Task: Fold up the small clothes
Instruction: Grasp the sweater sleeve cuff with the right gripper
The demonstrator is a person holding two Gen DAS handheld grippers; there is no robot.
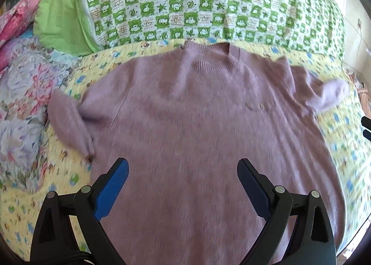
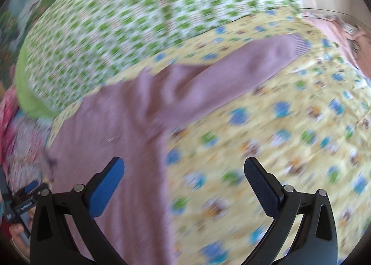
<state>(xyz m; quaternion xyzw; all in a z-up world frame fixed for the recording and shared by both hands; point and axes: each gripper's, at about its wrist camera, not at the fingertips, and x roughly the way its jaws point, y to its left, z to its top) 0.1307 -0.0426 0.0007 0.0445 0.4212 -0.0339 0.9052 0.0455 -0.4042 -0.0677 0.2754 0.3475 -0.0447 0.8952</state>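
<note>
Jaws released on both my grippers, above a mauve sweater [image 1: 185, 114] spread flat on the bed [image 1: 343, 139].

My left gripper [image 1: 183, 173] hangs over the hem, collar straight ahead. My right gripper [image 2: 184, 172] straddles the sweater's side edge; the right sleeve [image 2: 231, 75] runs away up-right, nearer this hand.

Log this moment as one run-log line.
stage: before first fold | sweater: flat on quilt | left gripper: open, over hem | right gripper: open, beside sleeve
</note>
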